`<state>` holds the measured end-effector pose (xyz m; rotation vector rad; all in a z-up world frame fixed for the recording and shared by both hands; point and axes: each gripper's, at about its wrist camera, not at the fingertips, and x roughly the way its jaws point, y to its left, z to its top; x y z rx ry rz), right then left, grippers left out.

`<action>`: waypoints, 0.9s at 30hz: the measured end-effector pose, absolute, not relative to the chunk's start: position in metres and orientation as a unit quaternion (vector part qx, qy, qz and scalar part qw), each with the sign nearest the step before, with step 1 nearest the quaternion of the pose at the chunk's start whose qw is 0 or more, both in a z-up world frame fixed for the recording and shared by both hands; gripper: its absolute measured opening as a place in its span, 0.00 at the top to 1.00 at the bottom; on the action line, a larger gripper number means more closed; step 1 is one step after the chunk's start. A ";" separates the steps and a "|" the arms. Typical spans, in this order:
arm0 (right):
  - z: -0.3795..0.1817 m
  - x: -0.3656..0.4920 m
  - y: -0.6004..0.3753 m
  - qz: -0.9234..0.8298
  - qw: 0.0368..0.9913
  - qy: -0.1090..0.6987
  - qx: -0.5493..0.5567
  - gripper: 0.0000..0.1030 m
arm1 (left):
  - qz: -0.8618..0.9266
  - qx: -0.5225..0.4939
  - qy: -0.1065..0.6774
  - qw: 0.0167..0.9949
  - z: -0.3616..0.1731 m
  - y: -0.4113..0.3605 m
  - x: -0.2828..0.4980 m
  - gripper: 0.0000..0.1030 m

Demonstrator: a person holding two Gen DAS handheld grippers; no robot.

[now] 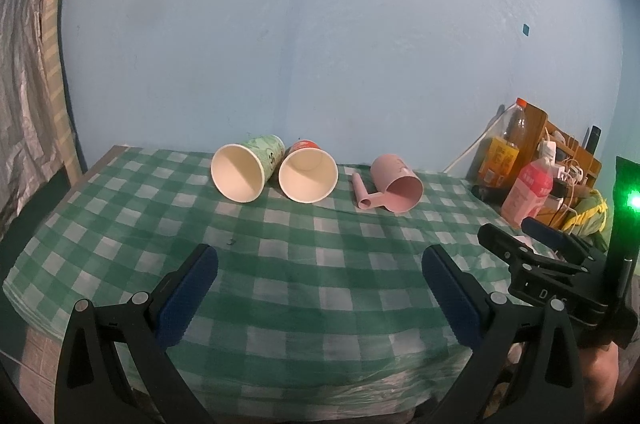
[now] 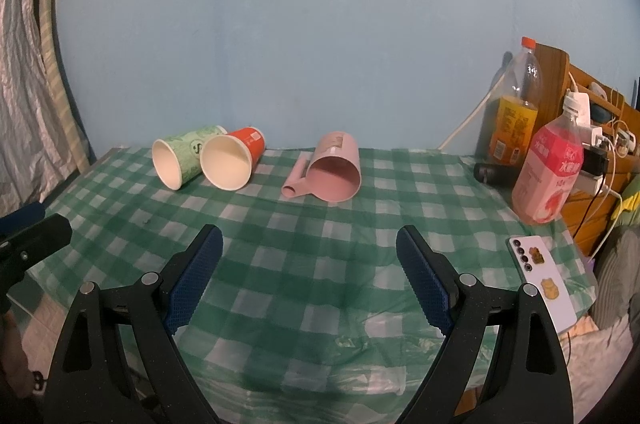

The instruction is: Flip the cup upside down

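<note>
Lying on sides at far edge of checked counter (image 2: pixel 320 244), mouths forward: green cup (image 2: pixel 180 160), red cup (image 2: pixel 234 162), pink cup (image 2: pixel 336 170). Left tongs (image 1: pixel 320 298), right tongs (image 2: pixel 310 274): wide, empty, well short. Advised: approach level, pinch the wall near the rim, lift before rotating.

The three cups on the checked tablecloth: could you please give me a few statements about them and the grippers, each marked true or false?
1. The green paper cup, the red paper cup and the pink cup all lie on their sides. True.
2. The pink cup has no handle. False: a handle juts out from near its rim, toward the red paper cup.
3. The left gripper is open and holds nothing. True.
4. The right gripper is shut on the red paper cup. False: it is open, well short of the cups.
5. A phone lies on the tablecloth. True.
</note>
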<state>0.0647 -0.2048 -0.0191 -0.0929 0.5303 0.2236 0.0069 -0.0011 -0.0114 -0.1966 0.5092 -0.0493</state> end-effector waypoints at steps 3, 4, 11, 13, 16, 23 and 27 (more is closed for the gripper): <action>-0.019 0.067 -0.207 0.111 0.958 0.262 -0.044 0.15 | -0.026 -0.100 0.254 0.962 -0.012 -0.002 0.009 0.00; -0.020 0.068 -0.208 0.111 0.957 0.263 -0.043 0.15 | -0.028 -0.101 0.255 0.961 -0.012 -0.002 0.010 0.00; -0.020 0.073 -0.214 0.108 0.956 0.268 -0.037 0.15 | -0.033 -0.096 0.262 0.960 -0.012 -0.007 0.018 0.00; -0.020 0.075 -0.217 0.108 0.956 0.270 -0.034 0.15 | -0.033 -0.095 0.263 0.960 -0.011 -0.009 0.021 0.00; -0.020 0.078 -0.219 0.107 0.956 0.272 -0.033 0.15 | -0.039 -0.098 0.266 0.958 -0.008 -0.011 0.025 0.00; -0.014 0.089 -0.228 0.121 0.952 0.278 -0.033 0.15 | -0.036 -0.096 0.293 0.951 0.004 -0.018 0.062 0.00; -0.005 0.110 -0.242 0.136 0.948 0.287 -0.020 0.15 | -0.031 -0.092 0.296 0.950 0.016 -0.025 0.087 0.00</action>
